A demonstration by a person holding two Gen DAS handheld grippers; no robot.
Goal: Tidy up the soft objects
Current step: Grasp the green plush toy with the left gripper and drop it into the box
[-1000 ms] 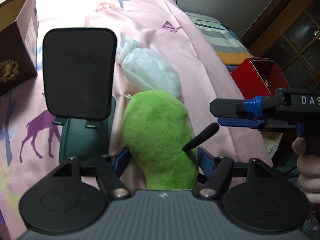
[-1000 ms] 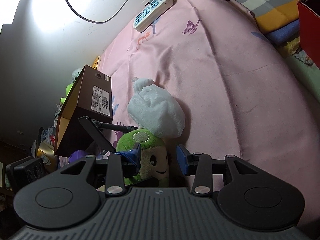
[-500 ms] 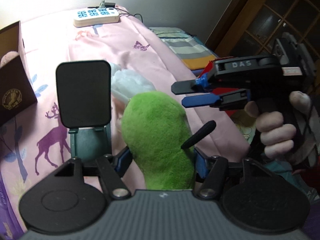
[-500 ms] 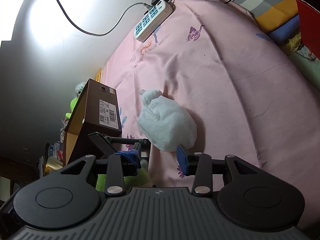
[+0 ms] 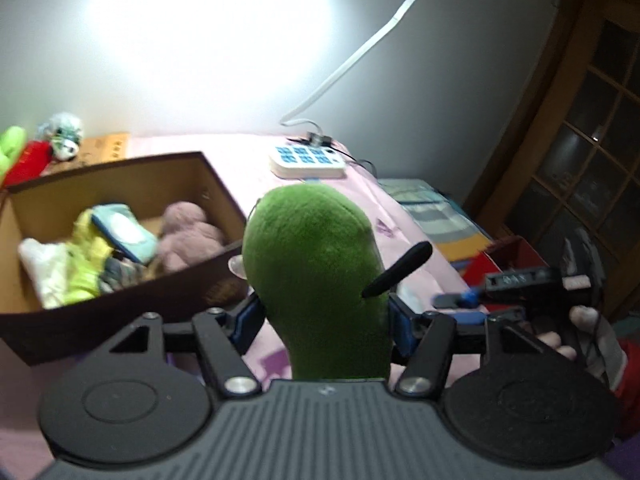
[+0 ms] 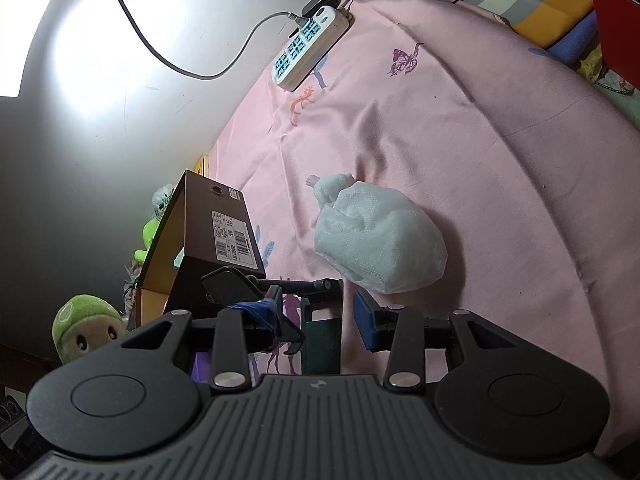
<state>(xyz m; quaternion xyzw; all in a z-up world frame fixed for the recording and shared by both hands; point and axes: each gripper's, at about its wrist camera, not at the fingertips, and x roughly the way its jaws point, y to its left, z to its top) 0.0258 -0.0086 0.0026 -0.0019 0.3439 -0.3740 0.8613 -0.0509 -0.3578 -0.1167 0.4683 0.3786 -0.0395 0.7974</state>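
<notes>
My left gripper (image 5: pixel 322 318) is shut on a green plush toy (image 5: pixel 316 276), held up above the pink bed sheet. The toy's face shows at the left edge of the right wrist view (image 6: pixel 86 326). A dark brown cardboard box (image 5: pixel 132 300) stands open to the left and holds several soft things, among them a pink plush (image 5: pixel 188 232) and yellow cloth (image 5: pixel 86 264). The box also shows in the right wrist view (image 6: pixel 216 236). My right gripper (image 6: pixel 320 316) is open and empty, just short of a white soft bag (image 6: pixel 380 236) lying on the sheet.
A white power strip (image 6: pixel 308 48) with its cable lies at the far end of the bed. A black phone stand (image 6: pixel 320 320) stands by my right gripper. A red box (image 5: pixel 500 260) sits at the right. More plush toys (image 5: pixel 36 148) sit beyond the brown box.
My left gripper has lifted the green plush and swung left and up, bringing the open box into view. My right gripper has drawn nearer the white bag.
</notes>
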